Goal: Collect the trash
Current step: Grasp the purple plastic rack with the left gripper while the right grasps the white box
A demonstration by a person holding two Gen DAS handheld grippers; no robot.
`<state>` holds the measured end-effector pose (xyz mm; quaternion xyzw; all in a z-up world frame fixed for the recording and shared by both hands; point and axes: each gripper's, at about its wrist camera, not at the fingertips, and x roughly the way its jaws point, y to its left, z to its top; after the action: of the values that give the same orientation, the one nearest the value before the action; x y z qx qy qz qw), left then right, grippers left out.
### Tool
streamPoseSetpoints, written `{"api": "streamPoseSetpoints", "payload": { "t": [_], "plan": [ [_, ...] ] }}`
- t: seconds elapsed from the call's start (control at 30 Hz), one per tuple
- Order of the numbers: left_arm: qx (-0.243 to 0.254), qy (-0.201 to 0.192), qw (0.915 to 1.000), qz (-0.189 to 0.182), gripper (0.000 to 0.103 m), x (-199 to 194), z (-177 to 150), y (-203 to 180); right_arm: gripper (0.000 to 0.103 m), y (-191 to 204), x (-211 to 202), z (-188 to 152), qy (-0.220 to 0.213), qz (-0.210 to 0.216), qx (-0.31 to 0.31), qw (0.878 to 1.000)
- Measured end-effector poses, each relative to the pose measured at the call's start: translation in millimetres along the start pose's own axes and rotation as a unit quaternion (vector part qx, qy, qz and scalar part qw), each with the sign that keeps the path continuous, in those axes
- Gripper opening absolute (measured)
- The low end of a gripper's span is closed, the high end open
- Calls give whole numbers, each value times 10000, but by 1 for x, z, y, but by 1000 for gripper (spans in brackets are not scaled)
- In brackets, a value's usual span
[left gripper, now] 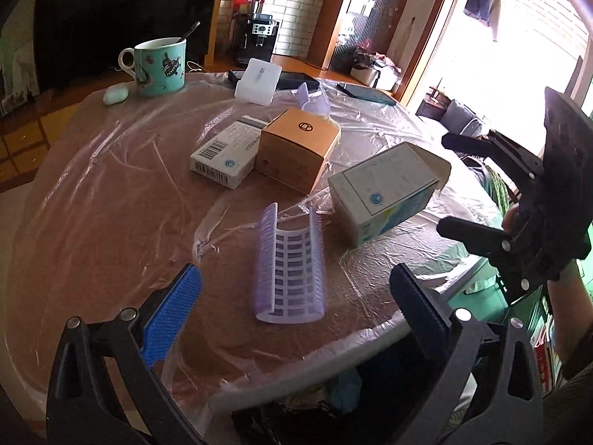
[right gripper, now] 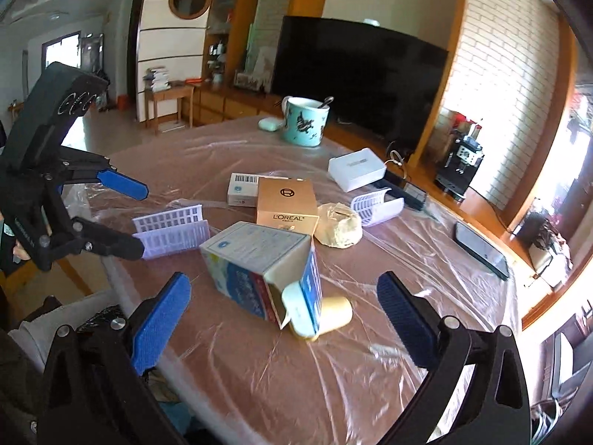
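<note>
Trash litters the plastic-covered table [left gripper: 92, 222]. Nearest, the left gripper [left gripper: 296, 296] spreads wide and empty, its blue pads flanking a curved lilac plastic tray [left gripper: 291, 270] without touching it; the tray's long axis runs straight away from the camera. Over on the right, the right gripper [right gripper: 283, 300] also gapes wide, holding nothing, just short of the torn white-and-blue carton [right gripper: 259, 270], whose open flap end faces it. Beyond sit the tan box [right gripper: 287, 204] and the barcode box [left gripper: 226, 157], then the teal mug [left gripper: 161, 66].
</note>
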<state>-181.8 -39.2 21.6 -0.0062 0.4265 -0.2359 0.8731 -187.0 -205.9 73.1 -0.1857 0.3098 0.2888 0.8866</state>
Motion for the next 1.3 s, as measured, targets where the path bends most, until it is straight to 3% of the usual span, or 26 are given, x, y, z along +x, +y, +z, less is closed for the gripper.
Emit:
{"api": "streamPoseSetpoints", "payload": {
  "t": [0.17,0.43,0.73,0.83,1.03,1.13,1.3],
  "plan": [
    [271,76,9996,92,101,11,4,-3,99,-6,19,9,78,351,-74,9993],
    [575,225,9981,-7,88,23,7,-7,99,-9,41,13,250,758,-348,9962],
    [592,383,9974,-163,63,33,9,-4,99,-8,50,14,325,1221,-335,9914],
    [594,375,9974,-155,54,33,10,-3,93,-7,50,14,331,1348,-235,9900],
    [697,381,9968,-55,49,34,10,-4,82,2,48,13,435,1257,-276,9907],
    [794,396,9960,52,48,34,9,-7,70,8,51,12,617,1155,-413,9905],
    [770,384,9962,139,44,33,8,-6,46,6,53,9,798,1229,-132,9891]
  ]
}}
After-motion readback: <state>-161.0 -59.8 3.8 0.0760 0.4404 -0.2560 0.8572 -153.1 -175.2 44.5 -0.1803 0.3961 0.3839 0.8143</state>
